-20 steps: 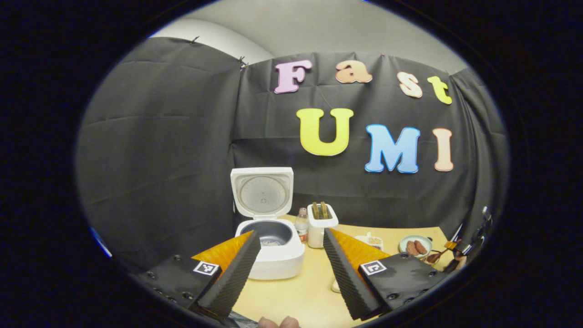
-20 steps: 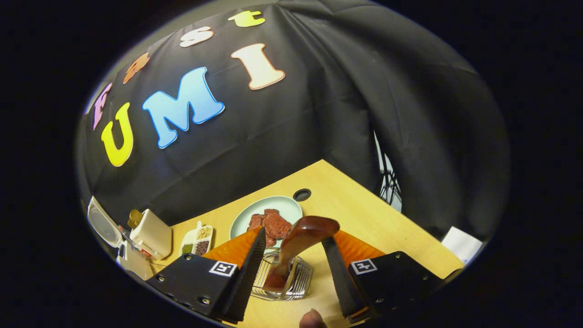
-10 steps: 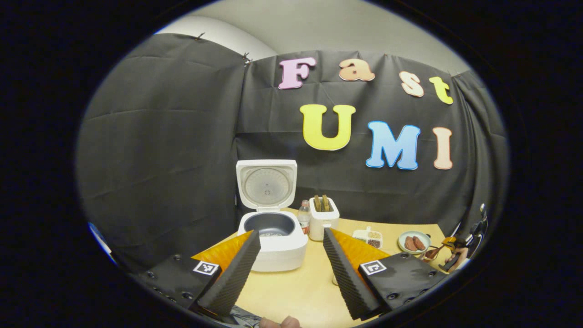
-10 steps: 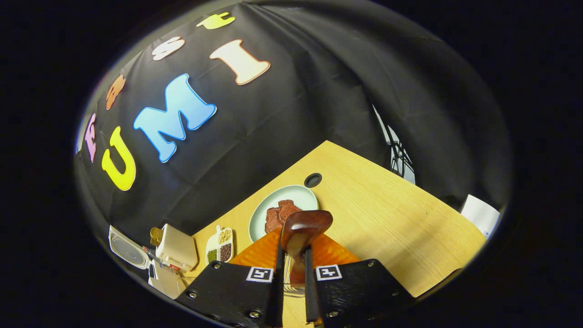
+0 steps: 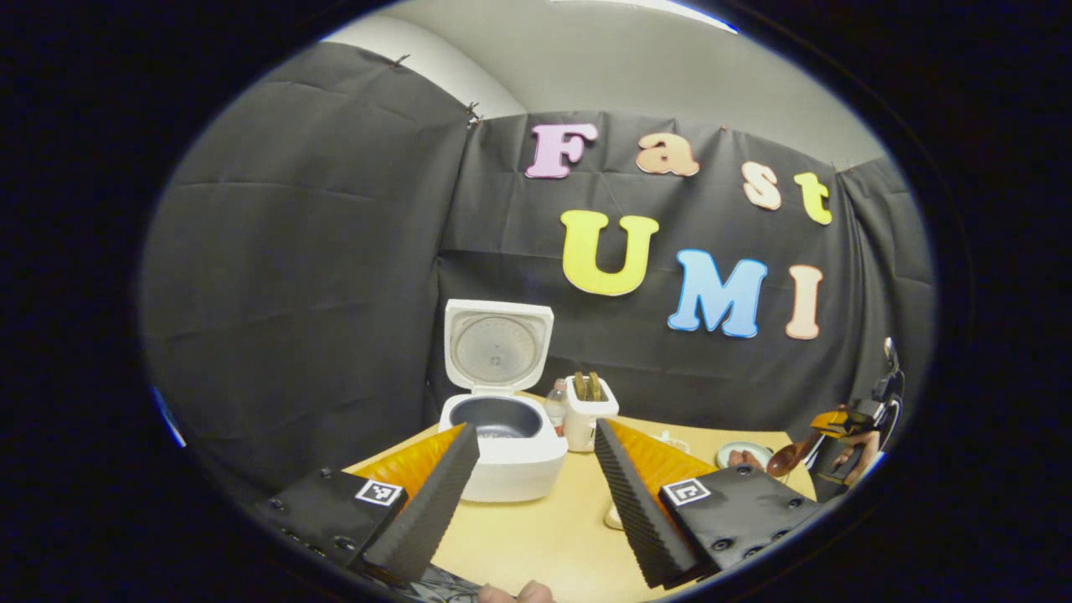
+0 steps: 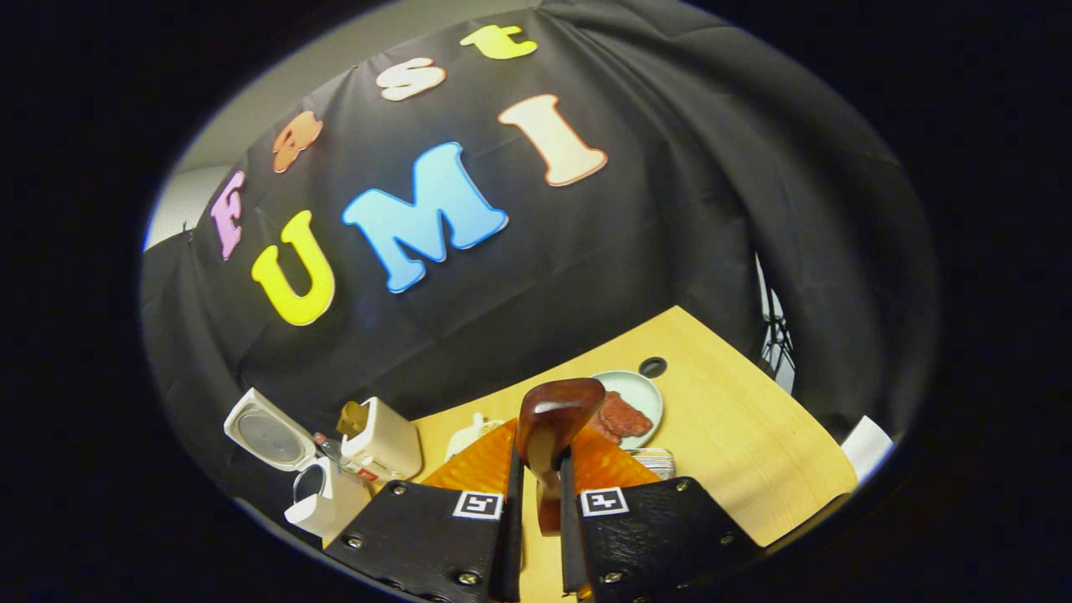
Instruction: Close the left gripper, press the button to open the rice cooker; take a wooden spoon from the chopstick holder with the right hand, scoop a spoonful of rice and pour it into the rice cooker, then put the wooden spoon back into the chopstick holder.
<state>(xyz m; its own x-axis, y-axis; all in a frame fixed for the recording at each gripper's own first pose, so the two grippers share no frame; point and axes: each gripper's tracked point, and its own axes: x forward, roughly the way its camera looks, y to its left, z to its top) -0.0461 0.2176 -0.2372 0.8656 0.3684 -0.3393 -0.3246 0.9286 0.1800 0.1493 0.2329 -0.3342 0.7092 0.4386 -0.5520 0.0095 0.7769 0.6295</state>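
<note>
Nearest in the right gripper view, we hold the wooden spoon (image 6: pixel 554 423) pinched between the jaws of the right gripper (image 6: pixel 541 511) — both fingers press on its handle, with the bowl sticking up beyond the tips, a grip we judge suits carrying it level to the rice. The spoon is dark reddish-brown and glossy, its rounded bowl catching the light. Just beyond our fingers lies the tabletop (image 6: pixel 737 452), with a pale plate (image 6: pixel 645 402) of reddish food near the far edge. In the left gripper view, the left gripper (image 5: pixel 536 477) hangs above the tabletop with its jaws wide and nothing between them — its part seems done, since the rice cooker (image 5: pixel 502 435) farther off stands with its lid upright and the dark inner pot exposed, ready to receive a scoop. Beside it stands a white toaster (image 5: pixel 589 410).
</note>
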